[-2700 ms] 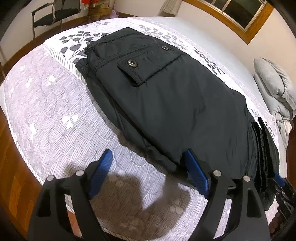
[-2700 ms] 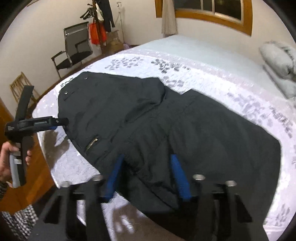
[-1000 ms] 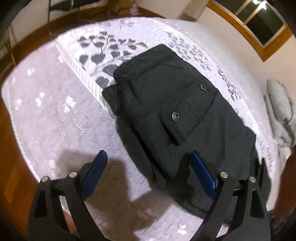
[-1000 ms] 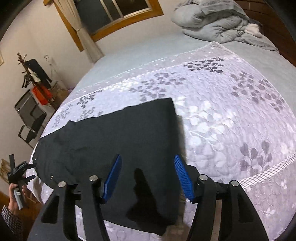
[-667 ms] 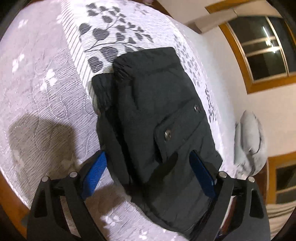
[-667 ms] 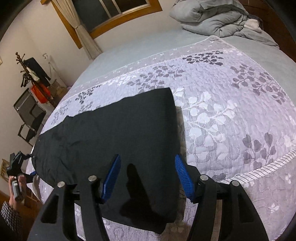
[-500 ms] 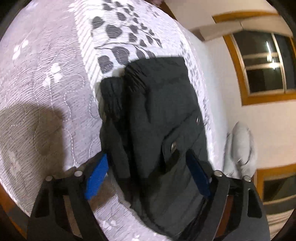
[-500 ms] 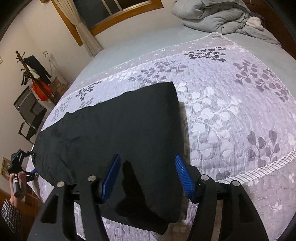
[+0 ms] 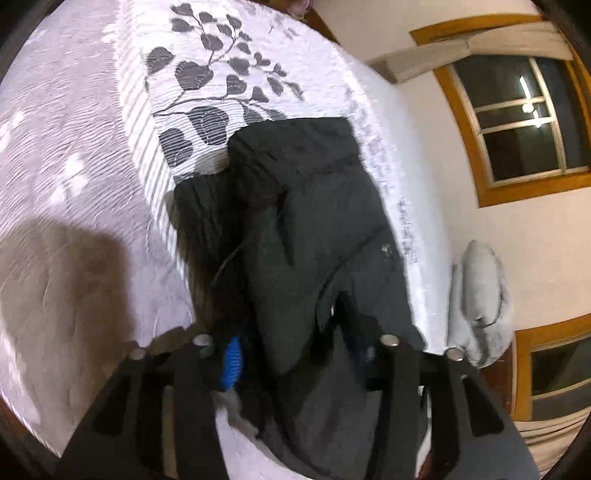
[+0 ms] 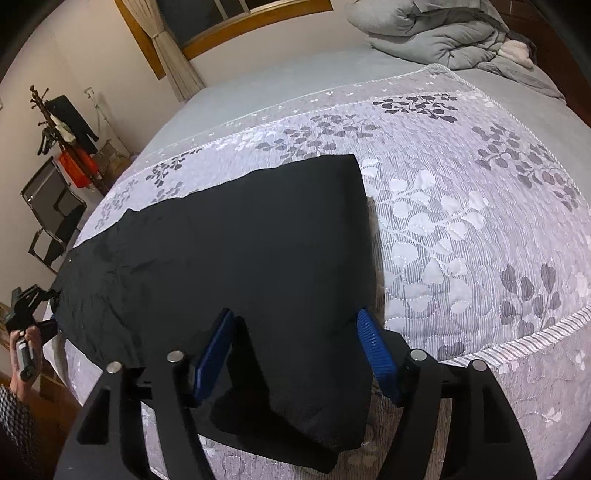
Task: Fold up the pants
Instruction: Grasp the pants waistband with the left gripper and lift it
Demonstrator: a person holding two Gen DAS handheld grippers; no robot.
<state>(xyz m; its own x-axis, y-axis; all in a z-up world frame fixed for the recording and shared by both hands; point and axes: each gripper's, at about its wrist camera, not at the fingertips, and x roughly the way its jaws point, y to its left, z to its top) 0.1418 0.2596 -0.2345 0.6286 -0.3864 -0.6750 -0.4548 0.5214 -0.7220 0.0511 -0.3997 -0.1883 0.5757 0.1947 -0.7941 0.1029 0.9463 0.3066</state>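
Pants: black pants (image 10: 236, 258) lie flat on the quilted floral bedspread (image 10: 461, 229), running from the right gripper's fingers away to the left gripper at the far end.
Right gripper: right gripper (image 10: 295, 354) is spread wide, a blue pad (image 10: 376, 350) on each side of the near pants edge, fabric between them, not pinched.
Left gripper: left gripper (image 9: 299, 350) sits at the waist end; the dark cloth bunches up between its fingers. One blue pad (image 9: 232, 363) shows beside the fabric, the other is hidden; whether it pinches the cloth cannot be told.
Beyond the grippers: grey duvet (image 10: 443, 33) heaped at the head of the bed.
Containers: cannot tell of any.
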